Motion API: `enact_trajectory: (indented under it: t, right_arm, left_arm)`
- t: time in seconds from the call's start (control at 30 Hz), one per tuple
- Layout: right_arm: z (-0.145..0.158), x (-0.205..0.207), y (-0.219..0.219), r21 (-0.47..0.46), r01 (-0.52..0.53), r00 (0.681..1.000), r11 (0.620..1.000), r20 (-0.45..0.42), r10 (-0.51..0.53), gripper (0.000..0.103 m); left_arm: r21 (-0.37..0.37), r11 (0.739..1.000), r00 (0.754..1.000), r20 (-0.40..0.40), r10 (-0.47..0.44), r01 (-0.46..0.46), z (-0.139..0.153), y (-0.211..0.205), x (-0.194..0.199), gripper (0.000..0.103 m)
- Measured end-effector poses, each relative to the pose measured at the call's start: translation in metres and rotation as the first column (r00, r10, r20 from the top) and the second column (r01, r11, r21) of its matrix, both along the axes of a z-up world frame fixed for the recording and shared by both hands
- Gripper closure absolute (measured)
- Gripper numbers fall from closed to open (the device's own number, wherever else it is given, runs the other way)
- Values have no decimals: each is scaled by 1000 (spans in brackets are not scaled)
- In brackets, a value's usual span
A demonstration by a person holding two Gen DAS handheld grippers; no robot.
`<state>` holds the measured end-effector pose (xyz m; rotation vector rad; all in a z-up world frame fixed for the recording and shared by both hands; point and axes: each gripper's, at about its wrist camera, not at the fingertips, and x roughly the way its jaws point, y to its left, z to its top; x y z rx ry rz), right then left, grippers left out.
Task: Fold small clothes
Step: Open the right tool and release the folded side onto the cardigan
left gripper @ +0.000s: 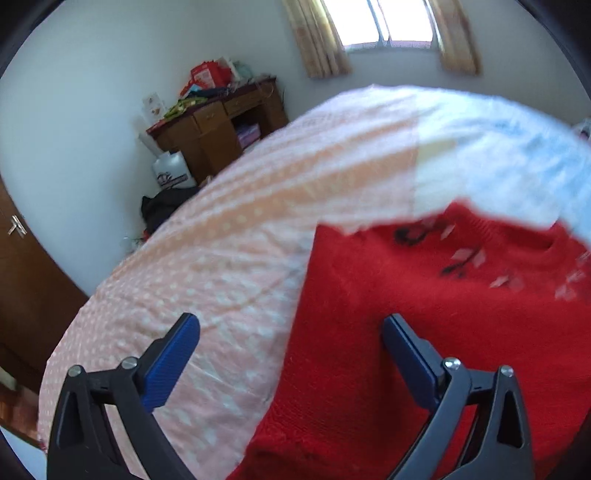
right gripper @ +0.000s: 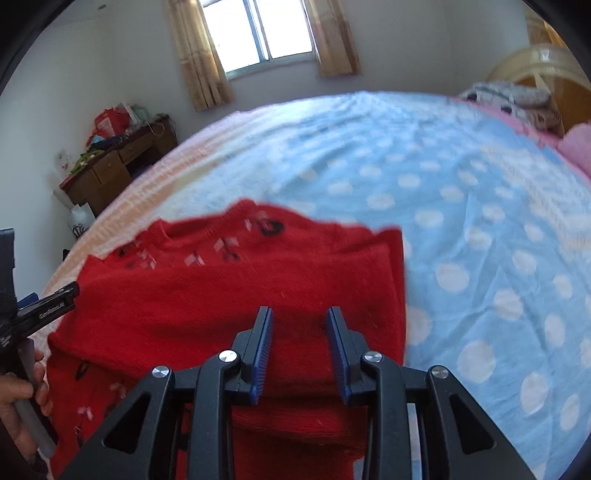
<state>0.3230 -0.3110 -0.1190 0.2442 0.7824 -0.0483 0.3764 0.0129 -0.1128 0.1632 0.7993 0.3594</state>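
Left gripper (left gripper: pixel 290 332): blue pads spread wide, nothing between them; one pad over the pink dotted sheet (left gripper: pixel 207 266), the other over the red knit.
Right gripper (right gripper: pixel 299 325): fingers partly apart with a clear gap, poised over the sweater's near fold; whether the tips touch the wool cannot be told.
Red sweater (right gripper: pixel 240 291): lies on the bed, collar pointing toward the window (right gripper: pixel 258 29), small white and black motifs across the chest, one side turned in along a straight right edge.
Blue spotted blanket (right gripper: pixel 461 229): covers the bed to the right of the sweater, touching its edge.
Left hand (right gripper: pixel 22 402): grips the other tool's handle at the left rim of the right wrist view.
Wooden desk (left gripper: pixel 221 125): against the far wall, cluttered on top.
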Motion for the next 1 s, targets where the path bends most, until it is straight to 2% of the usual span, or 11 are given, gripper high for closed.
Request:
enact_trajectory:
  t: [0.17, 0.27, 0.33, 0.4, 0.43, 0.5, 0.6, 0.7, 0.77, 0.93, 1.0]
  right_arm:
    - [3, -1, -10, 80, -15, 999, 997, 31, 12, 70]
    - [16, -13, -29, 147, 32, 992, 989, 118, -49, 70]
    - [18, -10, -41, 187, 56, 991, 981, 110, -78, 70]
    - [11, 0, -46, 162, 74, 995, 984, 47, -83, 70]
    - [3, 6, -45, 118, 76, 997, 990, 7, -78, 70]
    - [0, 10, -40, 71, 52, 999, 996, 6, -53, 70]
    - [0, 15, -31, 6, 39, 999, 999, -3, -39, 67]
    - [0, 16, -26, -22, 13, 1000, 1000, 0, -13, 55]
    - [0, 14, -26, -15, -3, 1000, 1000, 5, 3, 49]
    - [10, 1, -33, 41, 3, 999, 999, 33, -5, 48]
    - [24, -22, -33, 89, -11, 996, 996, 85, 4, 48]
  left_arm:
    - [-121, 992, 1000, 13, 21, -19, -2, 20, -2, 0]
    - [-192, 981, 1000, 11, 19, -16, -5, 28, 0, 0]
    - [-240, 971, 1000, 9, 21, -18, -6, 32, -1, 0]
    - [-285, 958, 1000, 5, 28, -25, -8, 35, -3, 0]
    - [-308, 951, 1000, 4, 31, -28, -9, 38, -2, 0]
    - [-344, 938, 999, 2, 38, -35, -11, 42, -3, 0]
    - [-341, 939, 999, 5, 38, -35, -12, 40, -4, 0]
    - [-324, 946, 999, 8, 37, -32, -12, 38, -2, 0]
    - [-337, 941, 999, 6, 35, -31, -12, 41, 0, 0]
    - [-400, 917, 1000, 3, -5, 6, -7, 52, -4, 0]
    - [-388, 921, 1000, -2, -30, 27, 2, 61, -16, 0]
